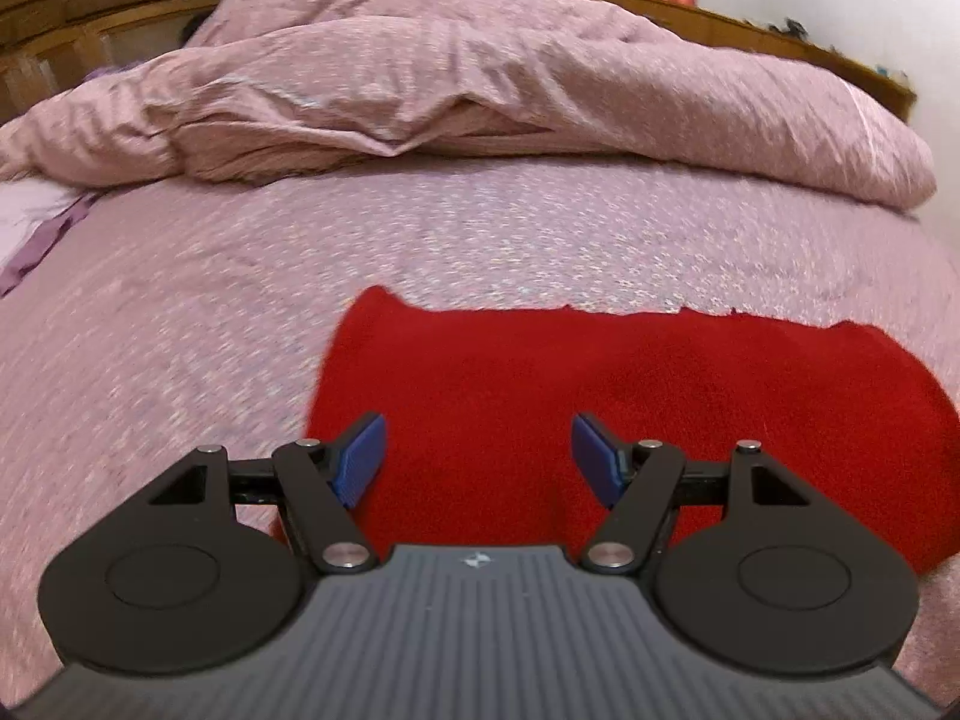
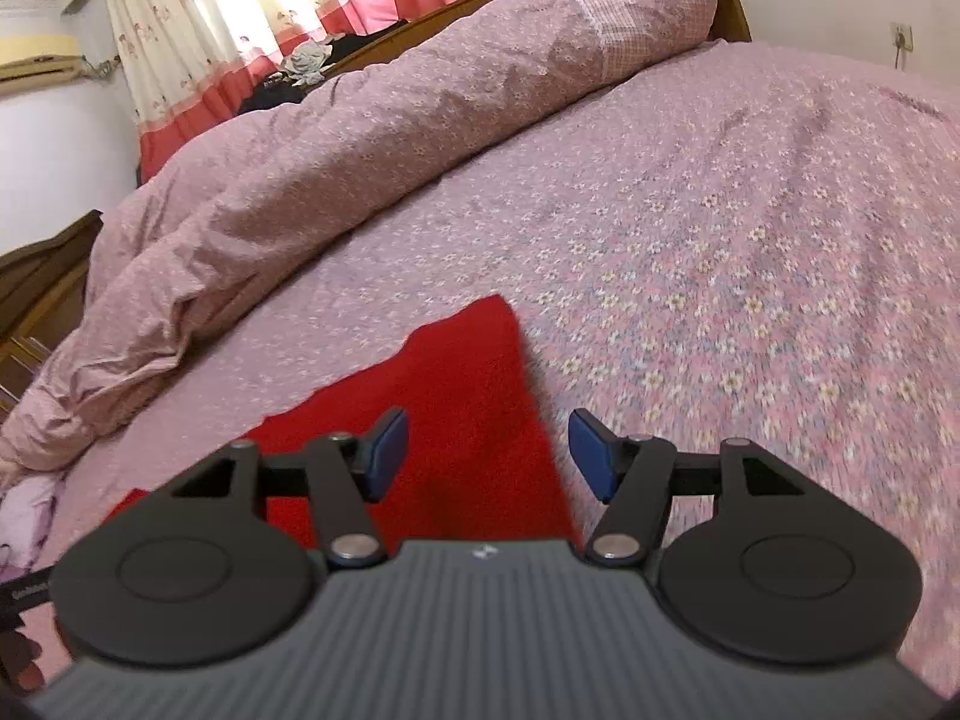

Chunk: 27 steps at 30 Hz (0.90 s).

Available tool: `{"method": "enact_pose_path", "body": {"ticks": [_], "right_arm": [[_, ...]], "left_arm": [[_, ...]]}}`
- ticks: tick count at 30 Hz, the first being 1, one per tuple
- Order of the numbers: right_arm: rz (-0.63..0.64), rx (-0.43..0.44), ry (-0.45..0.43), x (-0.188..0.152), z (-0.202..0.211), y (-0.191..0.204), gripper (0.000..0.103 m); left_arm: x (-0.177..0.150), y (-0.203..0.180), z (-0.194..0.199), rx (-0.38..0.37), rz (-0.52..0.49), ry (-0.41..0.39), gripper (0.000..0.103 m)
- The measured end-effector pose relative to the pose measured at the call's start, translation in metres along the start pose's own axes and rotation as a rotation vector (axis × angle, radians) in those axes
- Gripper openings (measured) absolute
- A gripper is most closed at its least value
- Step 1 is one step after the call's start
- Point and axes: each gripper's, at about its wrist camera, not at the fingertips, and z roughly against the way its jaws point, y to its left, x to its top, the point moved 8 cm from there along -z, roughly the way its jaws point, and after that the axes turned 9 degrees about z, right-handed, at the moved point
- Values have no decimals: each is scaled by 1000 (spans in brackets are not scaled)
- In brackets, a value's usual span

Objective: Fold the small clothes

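Note:
A red knitted garment lies flat on the pink flowered bedsheet, folded into a wide rectangle. My left gripper hovers over its left part, open, blue pads apart with only cloth beneath them. In the right wrist view the same red garment shows its right end and far corner. My right gripper stands open above that right edge, with nothing pinched between its blue fingertips.
A bunched pink duvet lies across the far side of the bed. A wooden headboard stands at the back left, and red and white curtains hang behind. The flowered bedsheet stretches to the right.

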Motion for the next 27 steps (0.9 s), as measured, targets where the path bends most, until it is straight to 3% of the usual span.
{"method": "enact_pose_path", "body": {"ticks": [9,16,27], "right_arm": [[-60,1,76,-24,26,-2,66],[-159,38,141,-45,19,-4,67],[-266,54,177,-61,-11,-1,67]], "left_arm": [[-25,30,47,27,108,-13,73],[-43,44,40,61,154,43,73],[-43,48,23,78,175,68,73]]}}
